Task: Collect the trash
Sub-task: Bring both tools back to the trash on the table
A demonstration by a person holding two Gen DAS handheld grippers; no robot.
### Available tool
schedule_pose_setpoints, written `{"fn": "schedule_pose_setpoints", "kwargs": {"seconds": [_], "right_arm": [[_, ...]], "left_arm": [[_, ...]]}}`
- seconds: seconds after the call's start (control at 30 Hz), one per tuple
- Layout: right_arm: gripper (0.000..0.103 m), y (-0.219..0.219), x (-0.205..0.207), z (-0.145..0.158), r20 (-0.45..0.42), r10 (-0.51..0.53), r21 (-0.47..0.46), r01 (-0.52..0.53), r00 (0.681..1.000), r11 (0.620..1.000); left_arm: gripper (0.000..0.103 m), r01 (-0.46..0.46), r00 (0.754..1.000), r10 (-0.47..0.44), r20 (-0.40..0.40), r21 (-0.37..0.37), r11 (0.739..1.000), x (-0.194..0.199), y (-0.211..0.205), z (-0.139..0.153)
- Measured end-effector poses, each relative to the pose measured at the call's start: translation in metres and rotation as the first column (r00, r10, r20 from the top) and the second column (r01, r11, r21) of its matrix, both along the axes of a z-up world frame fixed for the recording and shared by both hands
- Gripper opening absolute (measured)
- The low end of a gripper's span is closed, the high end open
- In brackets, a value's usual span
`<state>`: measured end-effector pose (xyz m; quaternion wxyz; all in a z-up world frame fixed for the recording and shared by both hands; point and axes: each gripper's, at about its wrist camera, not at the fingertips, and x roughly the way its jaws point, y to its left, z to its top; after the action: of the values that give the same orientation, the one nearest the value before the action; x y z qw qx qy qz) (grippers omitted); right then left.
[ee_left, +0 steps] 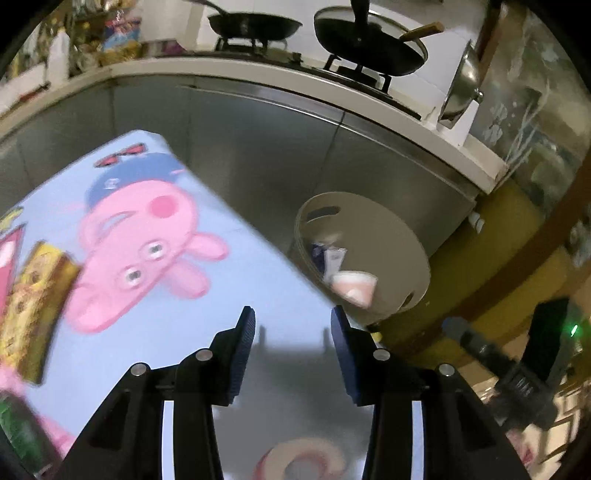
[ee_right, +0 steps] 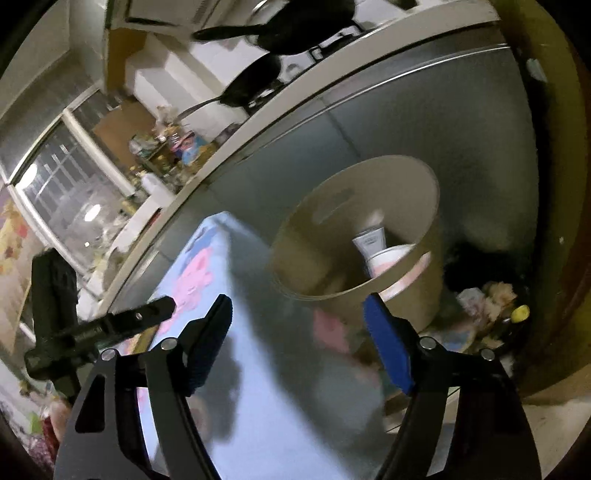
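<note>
left gripper (ee_left: 293,326) hovering over the light-blue table cover (ee_left: 207,295) with its pink cartoon pig print (ee_left: 147,251), jaws apart, nothing between the pads. just past the table's edge, a beige round bin (ee_left: 402,236) standing on the floor against the grey cabinet front (ee_left: 258,140). inside the bin, already some trash: a pink-and-white cup (ee_left: 352,286) and a white tube (ee_left: 334,258) leaning on it. still lying on the cover at far left, a yellow snack box (ee_left: 33,295), blurred, with something green (ee_left: 18,435) below it, too smeared to name. right gripper (ee_right: 299,317) also above the cover's corner, jaws wide apart and empty, the bin (ee_right: 413,192) just beyond its fingertips. same cup (ee_right: 391,256) and tube (ee_right: 371,240) showing over the rim. black woks (ee_left: 255,24) up on the stove. more litter on the floor right of the bin (ee_right: 487,299), blurred.
</note>
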<state>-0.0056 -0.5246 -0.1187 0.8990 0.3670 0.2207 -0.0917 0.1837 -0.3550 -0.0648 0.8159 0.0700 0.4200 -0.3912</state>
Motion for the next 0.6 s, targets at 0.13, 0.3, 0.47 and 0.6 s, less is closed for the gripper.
{"fn": "schedule_pose_setpoints", "kwargs": {"seconds": [0.13,0.3,0.47,0.6], "right_arm": [[0.072,0.038,0.012,0.013,0.014,0.087,-0.004,-0.087,0.996,0.996],[0.070,0.094,0.030,0.026,0.010,0.204,-0.017,-0.204,0.979,0.979],[0.064,0.147,0.041,0.035,-0.010,0.298,-0.043,-0.298,0.954,0.954],[0.060,0.185,0.049,0.043,-0.030,0.362,-0.064,-0.363,0.932,0.929]], "left_arm": [[0.043,-0.051,0.997,0.049,0.059,0.038,0.998,-0.014,0.037,0.009],[0.047,-0.151,0.983,0.144,0.117,0.052,0.987,-0.026,0.090,0.023],[0.047,-0.230,0.961,0.220,0.167,0.041,0.972,-0.036,0.139,0.034],[0.048,-0.282,0.943,0.272,0.191,0.025,0.959,-0.040,0.170,0.039]]}}
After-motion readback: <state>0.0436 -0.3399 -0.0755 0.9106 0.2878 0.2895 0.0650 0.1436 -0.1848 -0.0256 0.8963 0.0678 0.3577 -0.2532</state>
